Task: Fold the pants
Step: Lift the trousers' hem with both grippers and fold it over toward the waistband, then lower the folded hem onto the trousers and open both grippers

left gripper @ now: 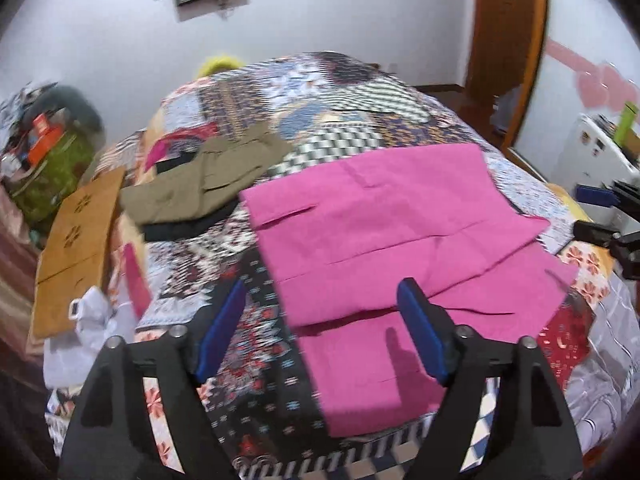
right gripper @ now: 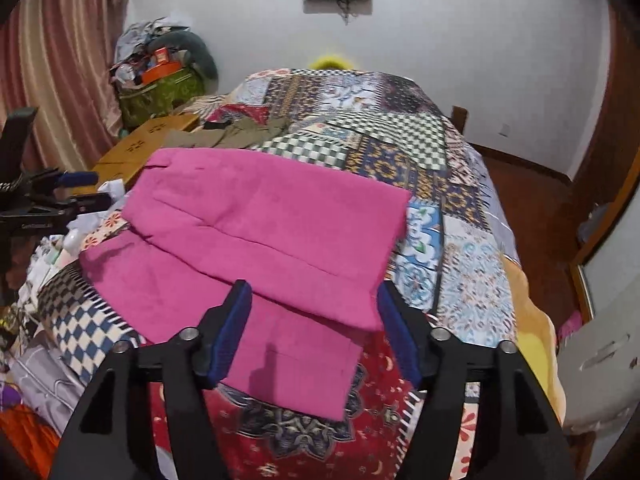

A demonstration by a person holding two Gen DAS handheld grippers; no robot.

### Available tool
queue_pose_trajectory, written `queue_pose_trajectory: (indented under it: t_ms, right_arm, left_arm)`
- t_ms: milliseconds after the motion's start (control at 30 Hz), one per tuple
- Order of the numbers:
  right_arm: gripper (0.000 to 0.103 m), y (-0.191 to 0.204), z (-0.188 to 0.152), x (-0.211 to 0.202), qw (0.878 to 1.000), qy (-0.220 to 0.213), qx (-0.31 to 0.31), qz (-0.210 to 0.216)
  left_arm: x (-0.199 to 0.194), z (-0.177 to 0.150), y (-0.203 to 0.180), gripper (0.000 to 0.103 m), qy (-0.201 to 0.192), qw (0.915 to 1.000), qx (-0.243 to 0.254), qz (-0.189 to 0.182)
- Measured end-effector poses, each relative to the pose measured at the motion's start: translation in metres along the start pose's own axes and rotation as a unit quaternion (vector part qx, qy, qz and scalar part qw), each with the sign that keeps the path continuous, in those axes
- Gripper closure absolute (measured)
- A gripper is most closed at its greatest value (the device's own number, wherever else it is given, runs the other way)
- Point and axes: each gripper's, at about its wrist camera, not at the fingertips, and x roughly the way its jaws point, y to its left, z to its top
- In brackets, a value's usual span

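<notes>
The pink pants [left gripper: 384, 232] lie folded in layers on the patchwork bed; they also show in the right wrist view [right gripper: 256, 236]. My left gripper [left gripper: 324, 296] is open and empty, held above the pants' near left edge. My right gripper [right gripper: 314, 294] is open and empty, held above the near right part of the pants. The right gripper shows at the right edge of the left wrist view [left gripper: 616, 236]. The left gripper shows at the left edge of the right wrist view [right gripper: 56, 196].
Olive-green pants [left gripper: 212, 176] on dark clothes lie at the bed's far left. A brown cardboard box [left gripper: 76, 240] and a white bag [left gripper: 88, 320] sit at the left edge. A cluttered green bag [right gripper: 160, 88] stands by the wall. A white appliance [left gripper: 592, 152] is at right.
</notes>
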Motion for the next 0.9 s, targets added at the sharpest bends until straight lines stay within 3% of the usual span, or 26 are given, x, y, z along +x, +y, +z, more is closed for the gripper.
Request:
queue_pose_trajectory:
  t_ms: [67,367,667,900]
  right_arm:
    - [0.033,0.007,0.002,0.006,1.000,0.004,-0.010,0.010]
    - [0.033,0.033,0.003,0.050,0.996,0.048,-0.048,0.051]
    - [0.033,0.038,0.006,0.082,0.992,0.086,-0.057,0.078]
    - [0.036,0.039,0.017,0.101,0.990,0.089,-0.047,0.099]
  left_arm:
    - [0.006,0.002,-0.010,0.022,0.007,0.9999,0.015,-0.004]
    - [0.051,0.000,-0.051,0.022,0.062,0.9924,0.105,-0.014]
    - [0.071,0.014,-0.053,0.022,0.073,0.9918,0.100,-0.030]
    - [0.067,0.022,-0.046,0.023,0.067,0.9937,0.077,-0.047]
